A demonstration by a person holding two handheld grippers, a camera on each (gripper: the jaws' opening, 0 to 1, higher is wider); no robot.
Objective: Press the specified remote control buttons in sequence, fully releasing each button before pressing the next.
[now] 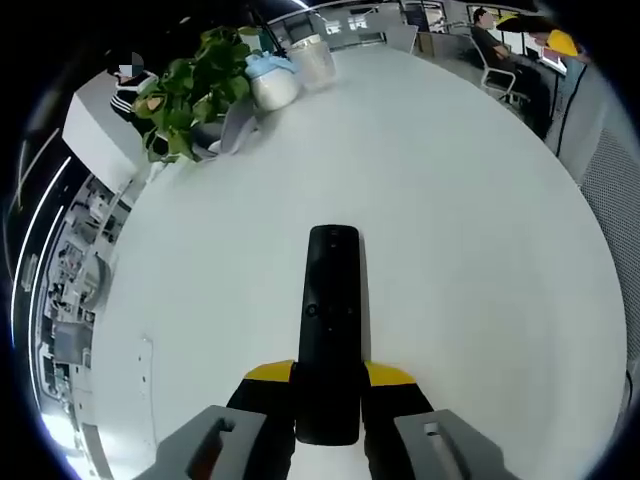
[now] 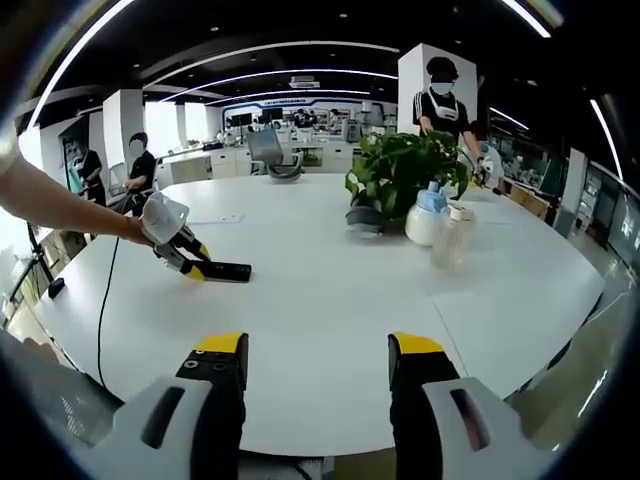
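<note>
A long black remote control [image 1: 330, 320] lies lengthwise between the yellow-tipped jaws of my left gripper [image 1: 329, 375], which is shut on its near end; small buttons show at its middle. In the right gripper view the same remote [image 2: 226, 271] pokes out of the left gripper [image 2: 192, 262], held by a person's arm just above the white table [image 2: 330, 300]. My right gripper [image 2: 318, 358] hovers over the table's near edge, open, with nothing between its fingers, well apart from the remote.
A potted green plant [image 2: 400, 170], a white jug with a blue top [image 2: 425, 215] and a clear jar [image 2: 452, 235] stand at the table's far side. A black cable [image 2: 103, 300] runs over the left edge. People and office chairs are beyond the table.
</note>
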